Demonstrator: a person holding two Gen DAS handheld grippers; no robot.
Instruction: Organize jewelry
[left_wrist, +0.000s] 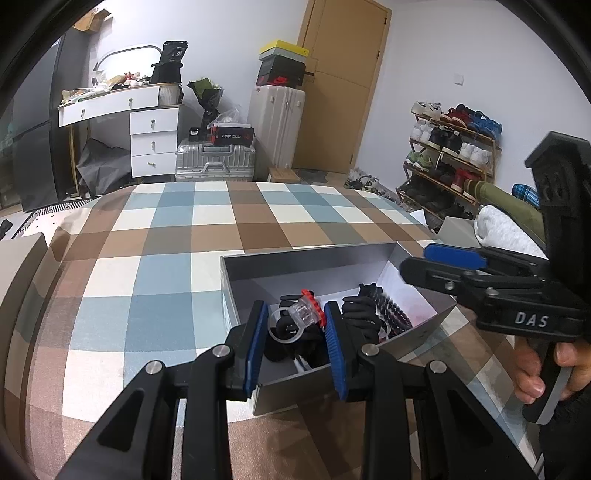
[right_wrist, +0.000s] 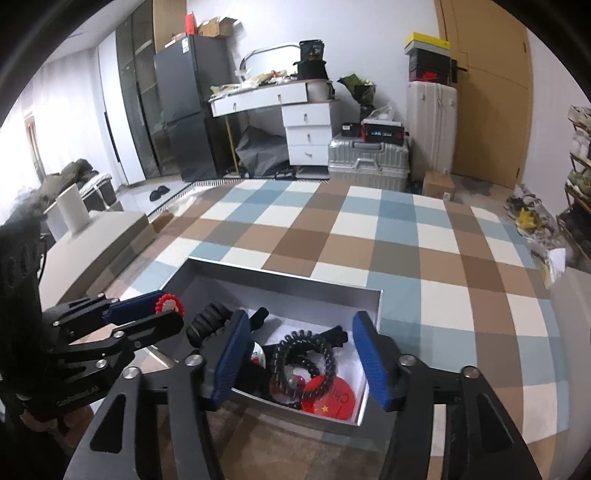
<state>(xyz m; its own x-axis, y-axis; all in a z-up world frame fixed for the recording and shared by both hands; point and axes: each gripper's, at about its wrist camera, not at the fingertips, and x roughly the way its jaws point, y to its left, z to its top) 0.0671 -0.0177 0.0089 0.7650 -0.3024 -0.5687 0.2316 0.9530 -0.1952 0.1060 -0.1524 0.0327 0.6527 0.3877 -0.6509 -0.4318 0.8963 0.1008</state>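
Note:
A grey open box (left_wrist: 310, 258) (right_wrist: 280, 280) sits on the checked tablecloth and holds black hair ties, a black bead bracelet (right_wrist: 303, 360) (left_wrist: 391, 314) and red round pieces (right_wrist: 332, 400). My left gripper (left_wrist: 295, 328) is shut on a clear ring with a red toothed top (left_wrist: 304, 314), held over the box's near left corner; it also shows in the right wrist view (right_wrist: 169, 303). My right gripper (right_wrist: 301, 354) is open and empty above the box's near right part. It shows in the left wrist view (left_wrist: 436, 258) over the box's right wall.
The checked tablecloth (left_wrist: 207, 229) (right_wrist: 424, 258) spreads beyond the box. A white cylinder (right_wrist: 73, 208) stands on a grey block to the left. Suitcases (left_wrist: 216, 160), a white dresser and a shoe rack (left_wrist: 450, 158) stand behind the table.

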